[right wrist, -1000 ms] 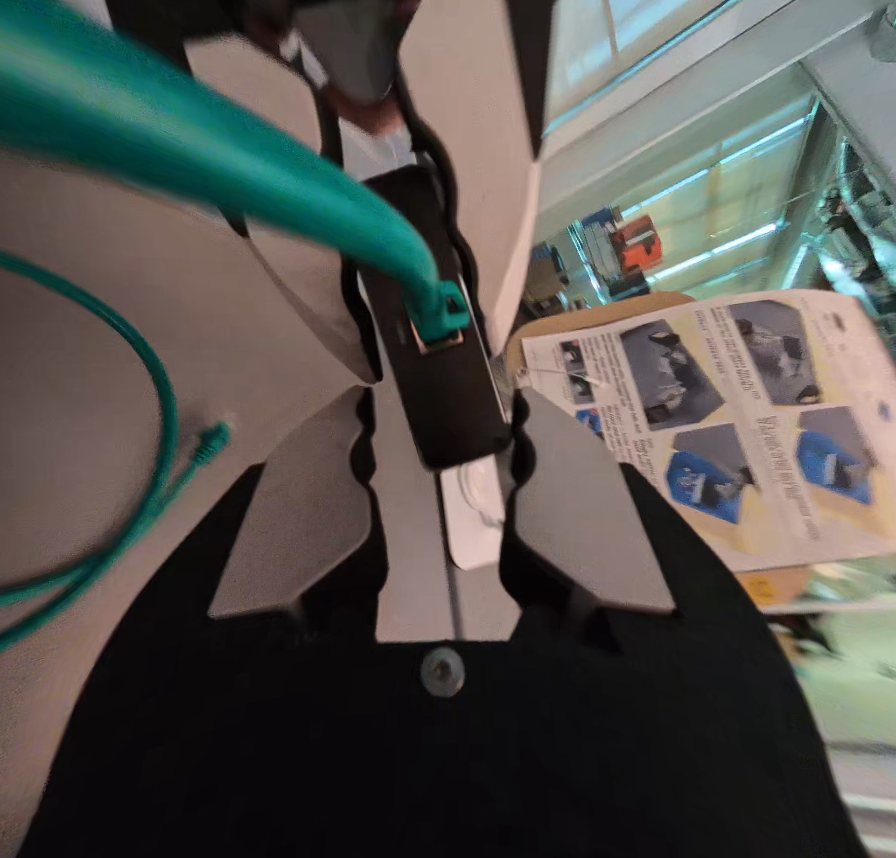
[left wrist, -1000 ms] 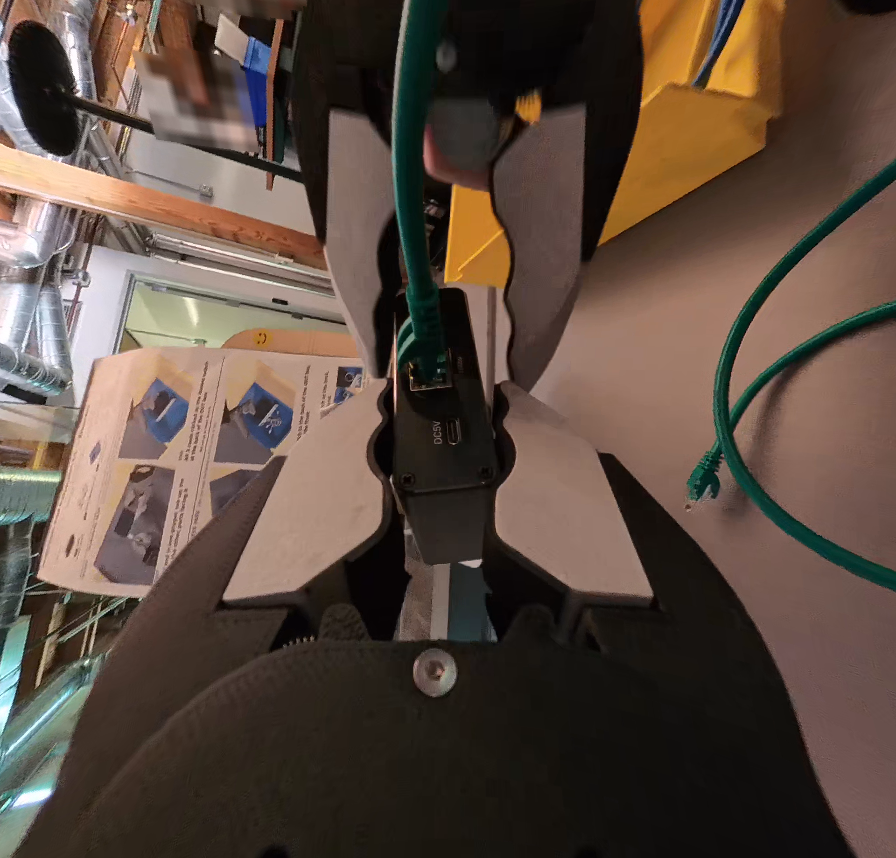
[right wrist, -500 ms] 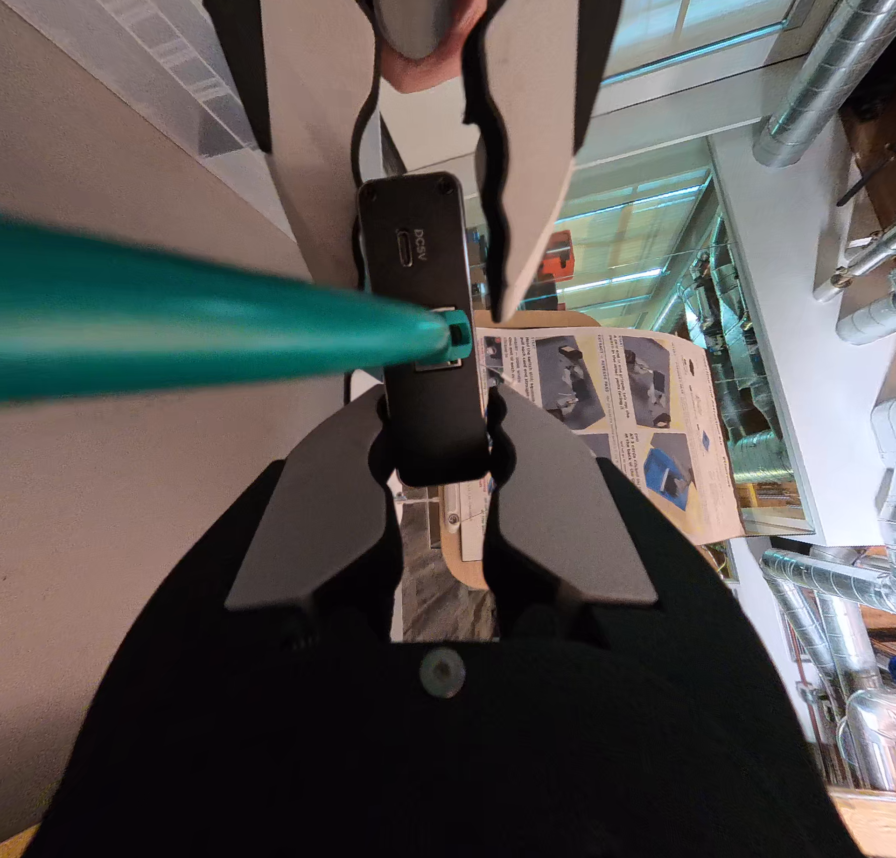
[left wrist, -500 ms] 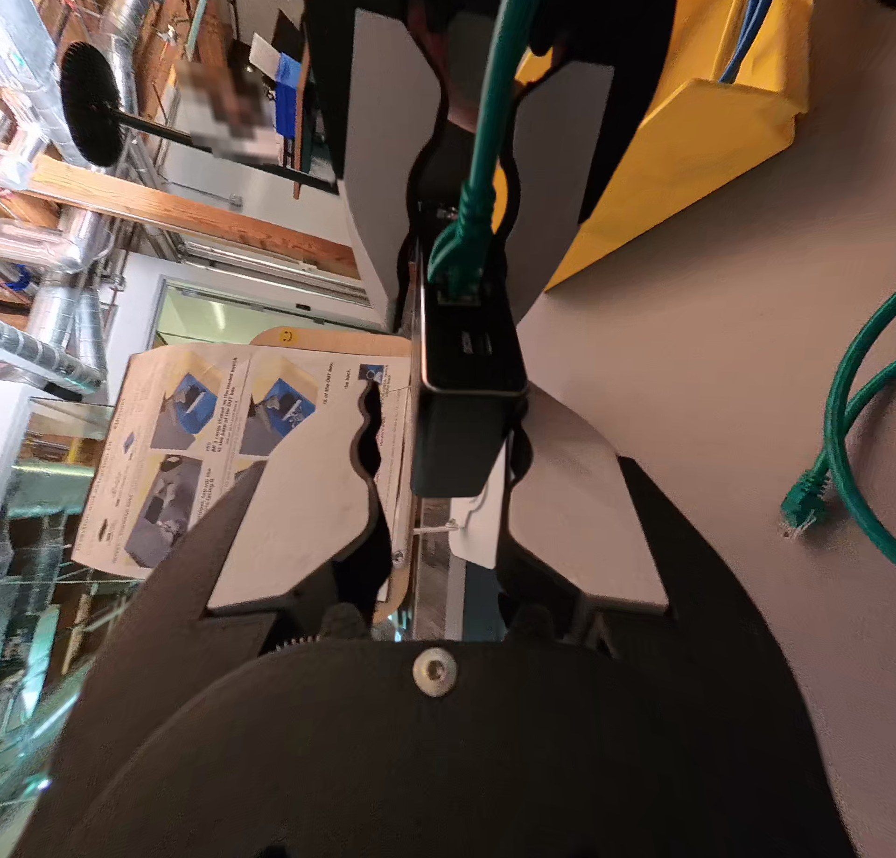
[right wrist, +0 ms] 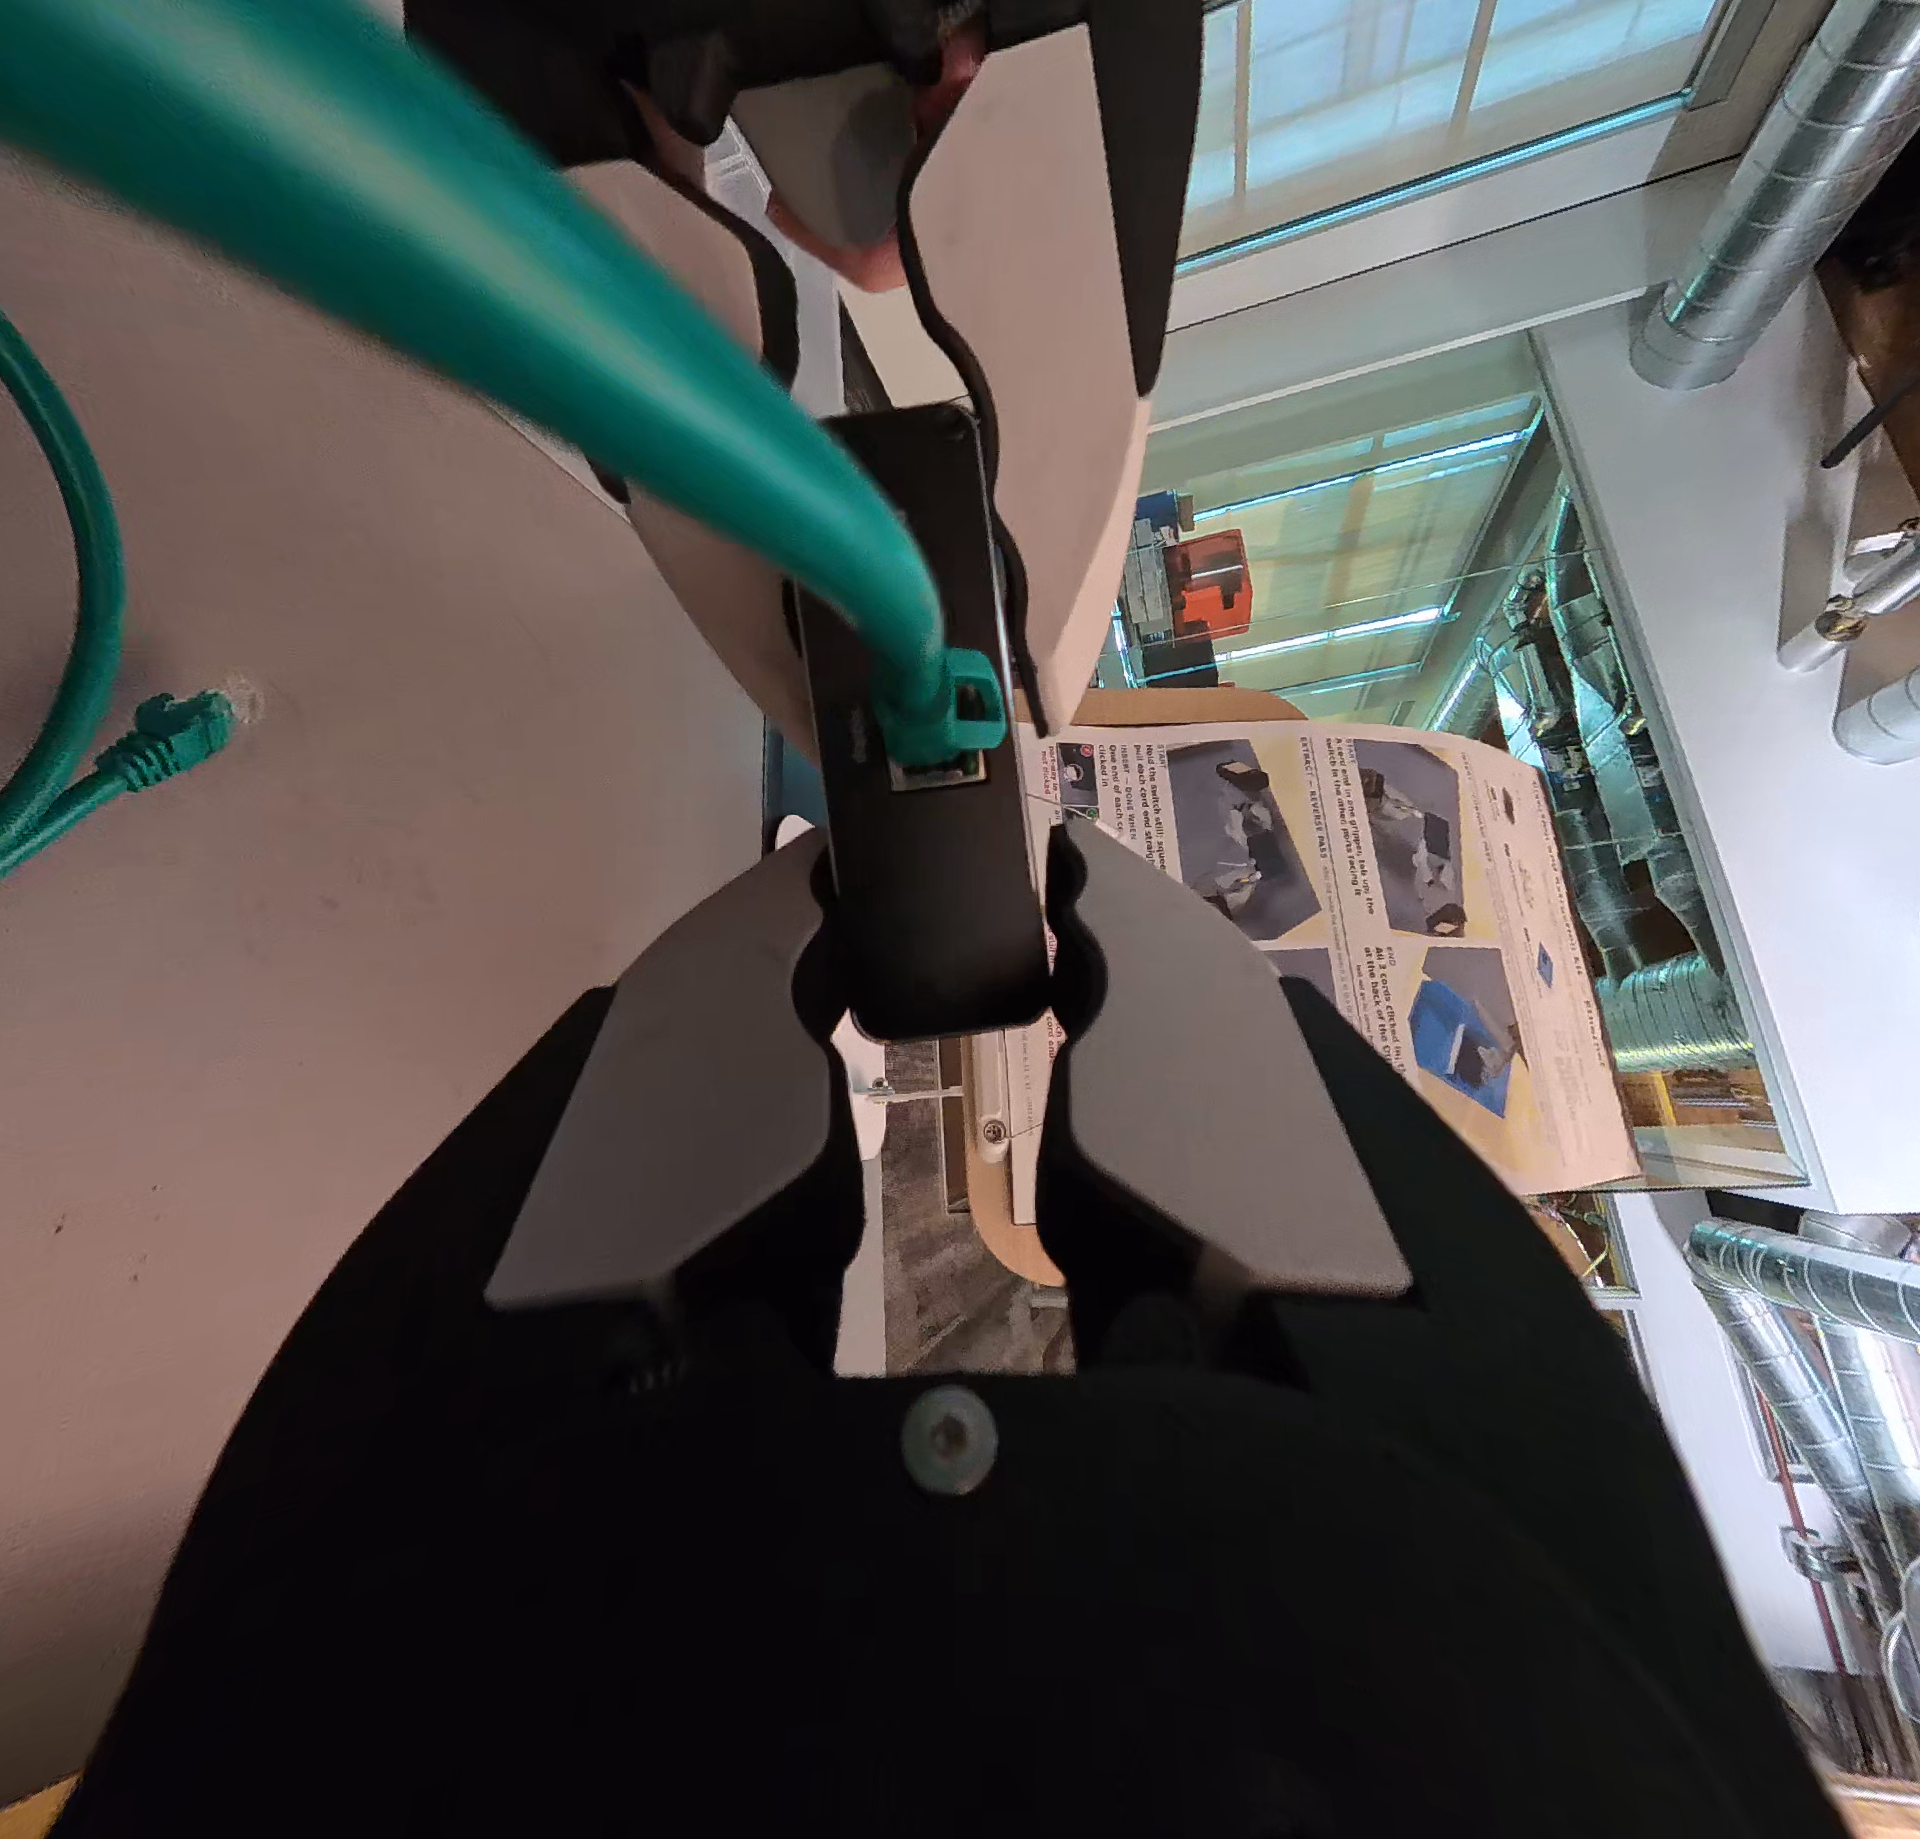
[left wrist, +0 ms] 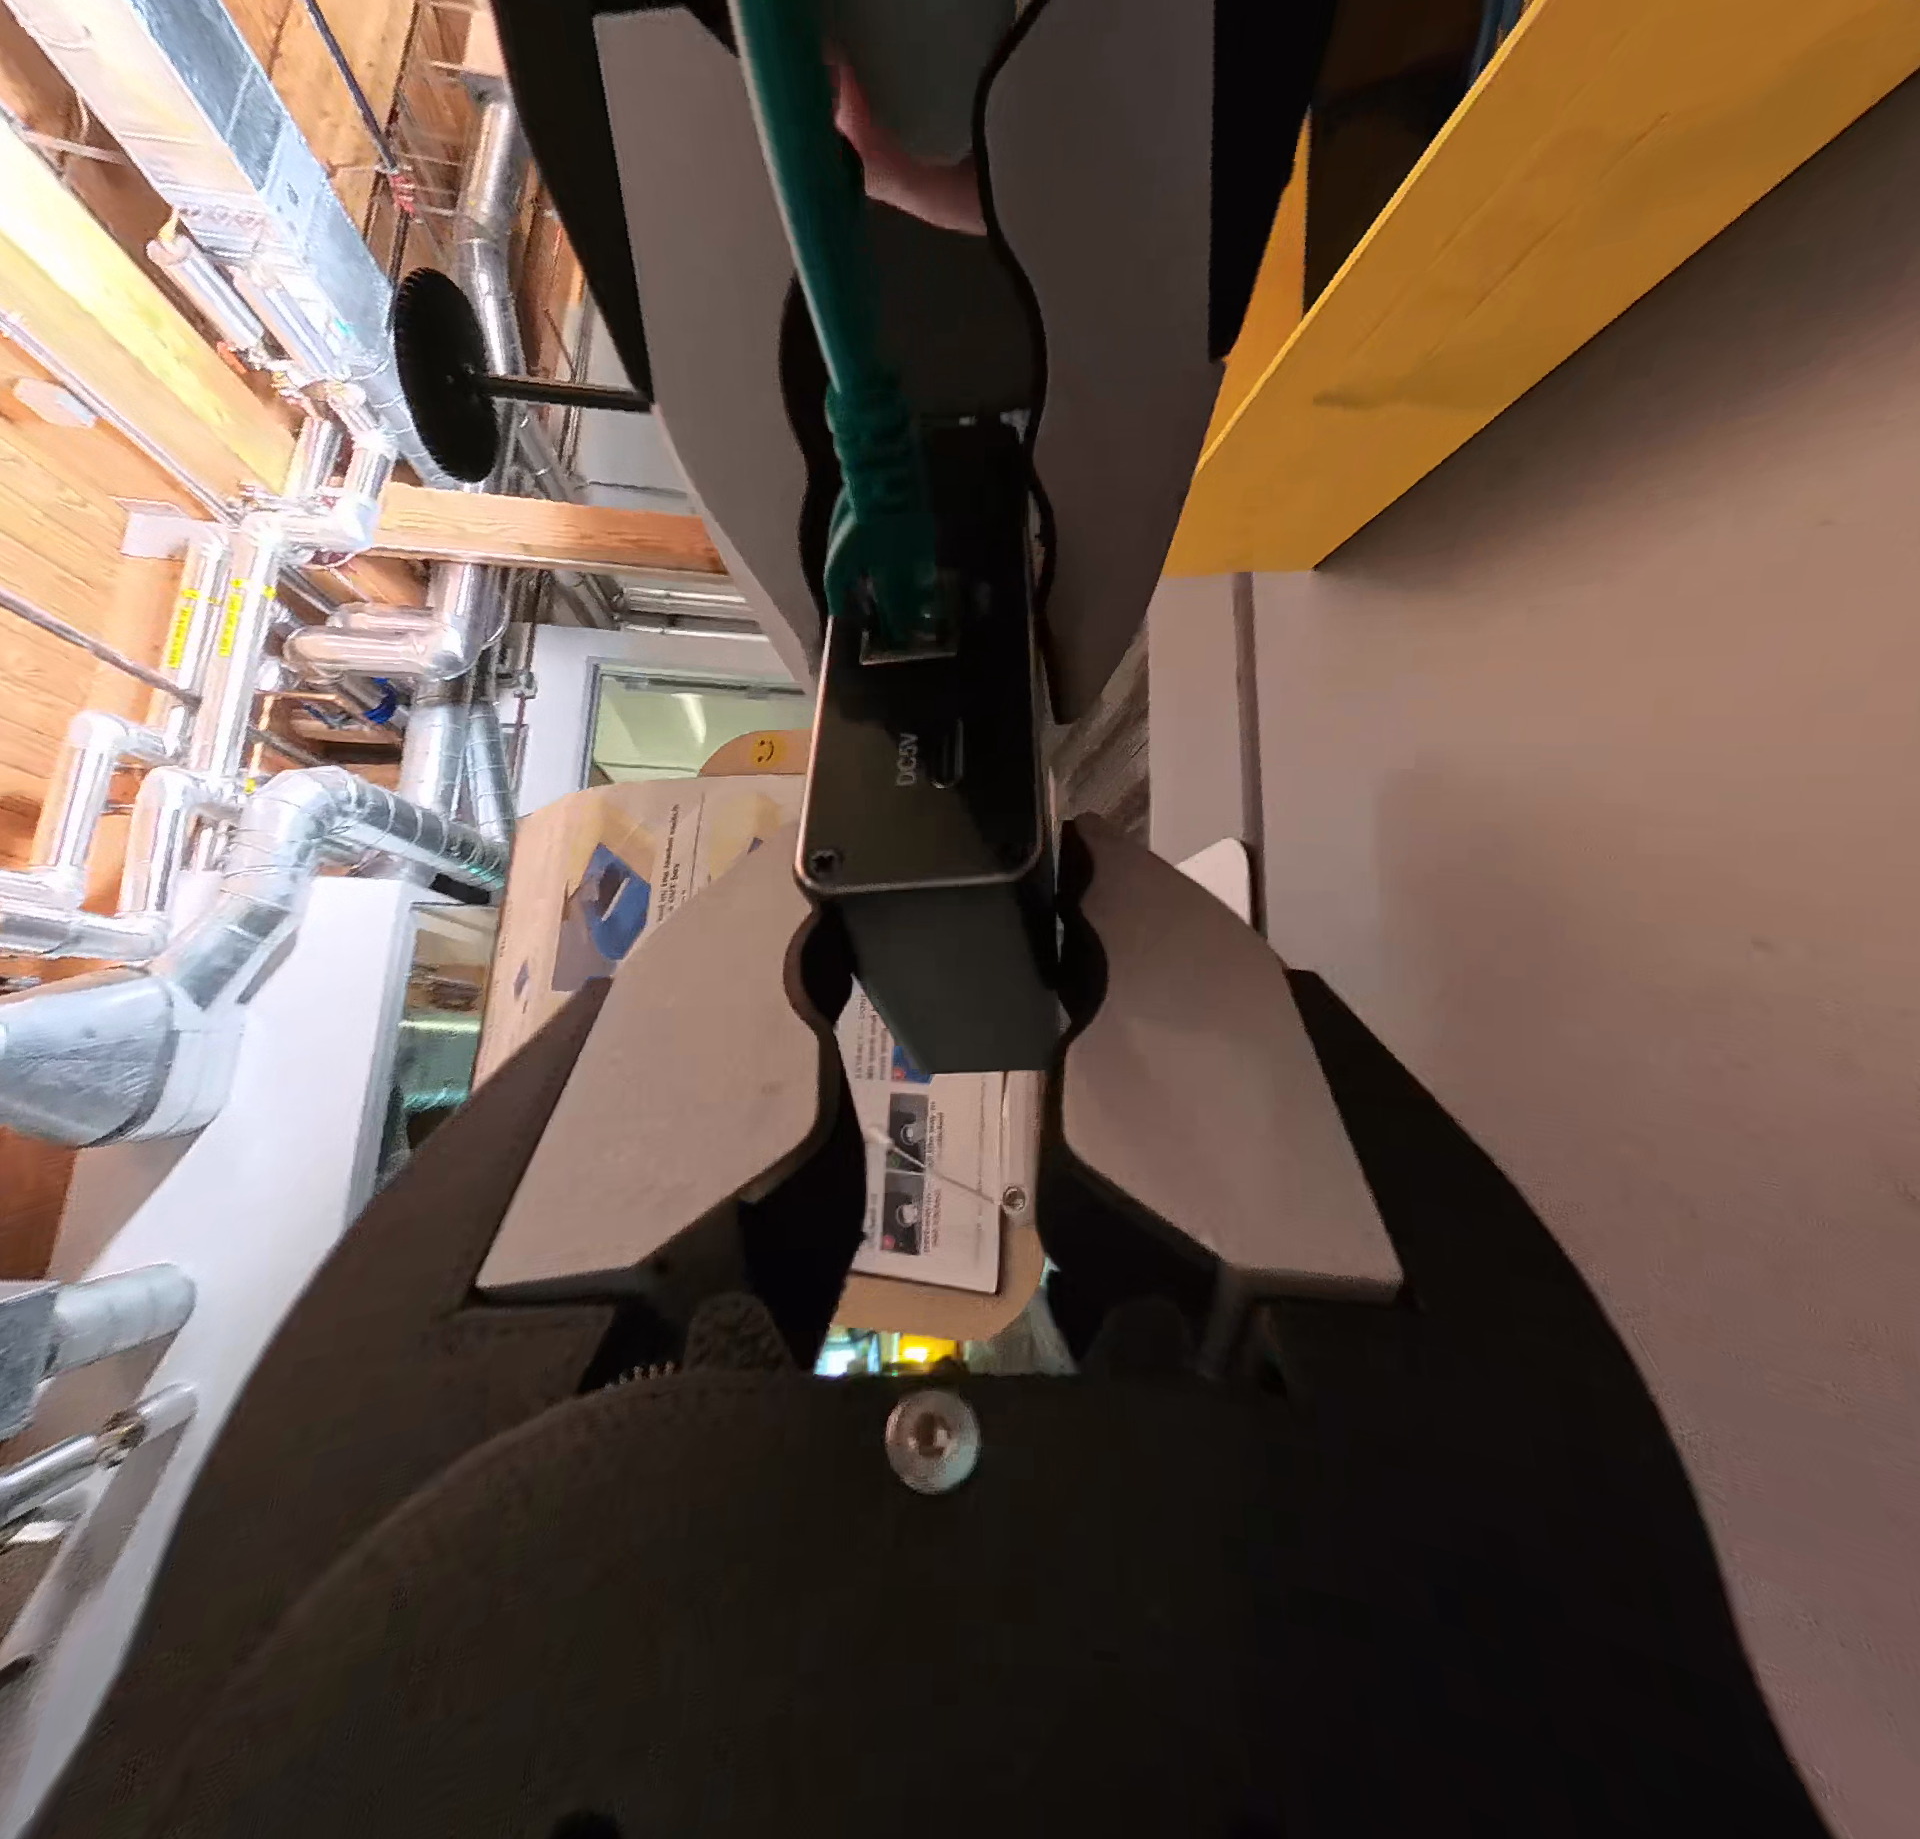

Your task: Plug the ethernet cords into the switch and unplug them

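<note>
Left wrist view: left gripper [left wrist: 940,916] has its jaws clamped on the near end of the black switch [left wrist: 925,781], held up in the air off the grey table [left wrist: 1558,854]; the right gripper reaches in from the far side, jaws around the other end. A green cord [left wrist: 821,231] runs down between the far fingers, its plug [left wrist: 883,563] seated in a port on the switch face. Yellow bin [left wrist: 1455,283] sits behind on the table. Right wrist view: right gripper [right wrist: 940,916] is closed on the opposite end of the switch [right wrist: 925,854], so both grippers pinch the same small box end to end, roughly facing each other. Cord [right wrist: 468,262] sweeps in from upper left, plug [right wrist: 951,714] in its port. A second cord [right wrist: 73,594] lies loose on the table [right wrist: 416,854], plug [right wrist: 171,740] free. Instruction sheet [right wrist: 1403,937] stands beyond. The switch looks light, rigid and smooth, so likely slippery; grip the narrow sides. The cord is bendy and springy; best taken at the stiff boot just behind the plug, latch tab fragile.
</note>
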Tool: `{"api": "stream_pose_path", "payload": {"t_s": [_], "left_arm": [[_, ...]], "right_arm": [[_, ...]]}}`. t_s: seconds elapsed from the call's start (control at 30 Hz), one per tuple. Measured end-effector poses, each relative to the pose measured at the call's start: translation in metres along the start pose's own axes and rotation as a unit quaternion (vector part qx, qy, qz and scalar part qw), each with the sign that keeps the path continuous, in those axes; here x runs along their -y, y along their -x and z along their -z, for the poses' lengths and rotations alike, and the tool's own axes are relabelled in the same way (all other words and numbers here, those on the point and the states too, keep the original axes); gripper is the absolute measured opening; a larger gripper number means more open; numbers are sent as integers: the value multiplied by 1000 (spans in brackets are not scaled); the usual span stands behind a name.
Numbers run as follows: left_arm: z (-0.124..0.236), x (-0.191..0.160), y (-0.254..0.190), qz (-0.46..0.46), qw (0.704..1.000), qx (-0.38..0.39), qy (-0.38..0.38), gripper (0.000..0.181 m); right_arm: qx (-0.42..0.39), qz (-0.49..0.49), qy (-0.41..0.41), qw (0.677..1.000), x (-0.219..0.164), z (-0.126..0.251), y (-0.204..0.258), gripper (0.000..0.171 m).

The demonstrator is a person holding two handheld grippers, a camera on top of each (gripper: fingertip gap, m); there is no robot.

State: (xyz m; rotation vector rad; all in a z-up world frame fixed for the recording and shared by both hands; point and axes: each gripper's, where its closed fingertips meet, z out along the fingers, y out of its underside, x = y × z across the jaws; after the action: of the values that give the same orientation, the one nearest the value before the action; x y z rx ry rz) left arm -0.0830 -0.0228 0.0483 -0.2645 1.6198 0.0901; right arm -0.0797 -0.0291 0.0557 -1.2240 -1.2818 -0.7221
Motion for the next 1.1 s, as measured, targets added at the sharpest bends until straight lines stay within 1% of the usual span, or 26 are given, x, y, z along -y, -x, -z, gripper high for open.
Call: {"api": "stream_pose_path", "payload": {"t_s": [0.07, 0.17, 0.23, 0.3, 0.37, 0.43, 0.67, 0.97, 1.1], "left_arm": [[-2, -4, -1, -7, 1000, -2, 17, 36], [-6, -13, -6, -10, 998, -23, 49, 36], [-7, -21, -9, -1, 997, -35, 67, 35], [-8, -33, -8, 2, 994, -41, 97, 35], [-7, -42, -7, 11, 993, -43, 112, 35], [-6, -44, -5, 12, 993, -41, 114, 35], [-6, -36, -6, 12, 993, -44, 107, 35], [-4, -33, -10, 30, 993, -68, 94, 35], [-2, -30, -5, 43, 995, -54, 74, 35]], "right_arm": [[3, -21, -9, 1000, -4, -3, 2, 37], [26, -69, 7, 997, -13, -10, 10, 37], [31, -61, 28, 997, -14, -10, 11, 36], [17, -51, 13, 998, -2, -5, 4, 37], [2, -42, 1, 999, 8, 2, -4, 37], [-8, -31, -1, 999, 15, 5, -8, 35], [-2, -1, 21, 1000, 16, -4, 0, 15], [-9, 34, 48, 998, 10, -8, 3, 15], [-17, 38, 51, 998, 16, -4, -2, 14]]}}
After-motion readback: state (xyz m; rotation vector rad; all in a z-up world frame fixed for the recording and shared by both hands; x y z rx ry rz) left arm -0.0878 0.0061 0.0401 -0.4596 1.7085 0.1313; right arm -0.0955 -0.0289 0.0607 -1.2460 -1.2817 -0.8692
